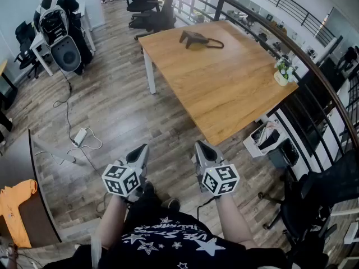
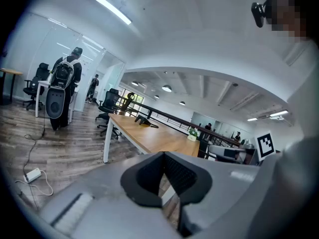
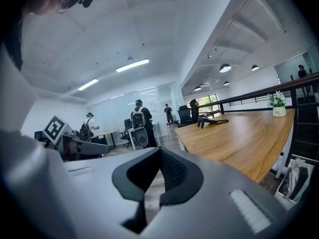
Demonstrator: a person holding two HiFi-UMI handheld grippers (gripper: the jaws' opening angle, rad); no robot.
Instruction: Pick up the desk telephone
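Clearly, nothing of the task is done yet. Nearest, held low in front of the person and well short of the light wooden table (image 1: 224,94) with white legs, the grey left gripper (image 1: 143,148) has its jaws pressed together on nothing. The grey right gripper (image 1: 201,145) just beside it is likewise closed and empty. Each gripper view shows the black pads meeting at the tip, with only floor and table beyond them.

Between the grippers and the table's near corner lies bare plank floor. To the left of the table a white power strip (image 1: 80,136) trails its cable.

The dark, angular desk telephone (image 1: 196,39) sits untouched on the table's far end, well apart from both grippers. What is left is the whole job: walking up to the table, reaching in, opening a gripper, closing on the telephone and lifting it.

At the table's right edge stands a small potted plant (image 1: 283,72) in a white pot. Beyond the table's left side a person with a backpack (image 1: 56,21) stands among black office chairs.

The telephone is too small and far to read well. A dark loop beside it may be a cord, but I cannot tell, nor whether a handset rests on it. The curved railing cuts off the space right of the table.
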